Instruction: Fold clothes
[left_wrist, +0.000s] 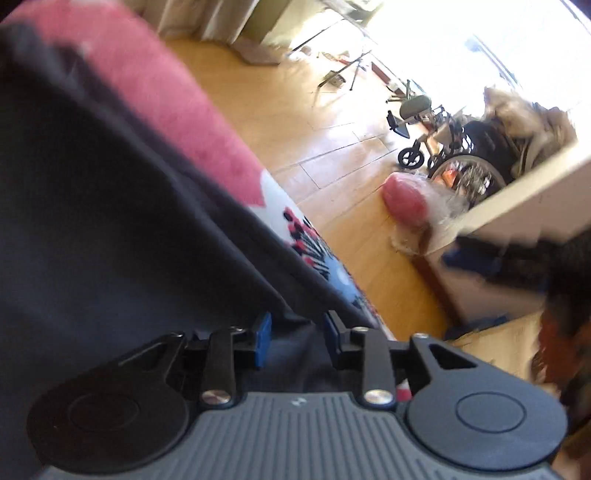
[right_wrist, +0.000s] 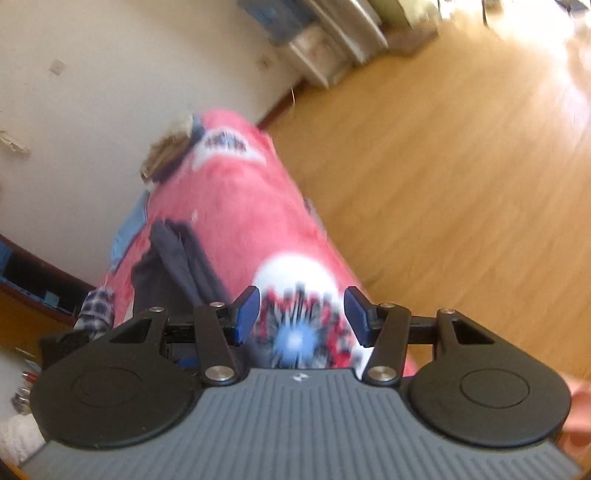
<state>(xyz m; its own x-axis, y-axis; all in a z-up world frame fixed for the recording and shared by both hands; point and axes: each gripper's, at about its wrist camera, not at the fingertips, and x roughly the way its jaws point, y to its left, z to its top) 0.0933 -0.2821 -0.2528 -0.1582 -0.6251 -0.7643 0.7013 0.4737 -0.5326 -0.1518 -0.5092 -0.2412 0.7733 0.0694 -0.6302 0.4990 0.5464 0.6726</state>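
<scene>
Left wrist: wheelchair (left_wrist: 458, 155) | right wrist: folded dark garment (right_wrist: 177, 258)

Dark garment (left_wrist: 96, 206): navy to near-black, plain, no print visible; the right wrist view shows it as slate-grey folds (right_wrist: 177, 266).
Blanket (left_wrist: 162, 107): fuzzy pink-red ground with white patches; each patch bears a burst pattern in red, black and blue, with a pale blue centre (right_wrist: 295, 338).
Left gripper (left_wrist: 297, 341): black arms, blue pads, grey ribbed body.
Right gripper (right_wrist: 301, 314): same black, blue and grey.
Floor (right_wrist: 461, 184): honey-yellow wood planks.
Wall (right_wrist: 110, 74): off-white.
Checked cloth (right_wrist: 96, 302): dark blue and white plaid.
Light blue cloth (right_wrist: 127, 236) at blanket edge.
Wheelchair (left_wrist: 458, 155): black, olive-green seat pad.
</scene>
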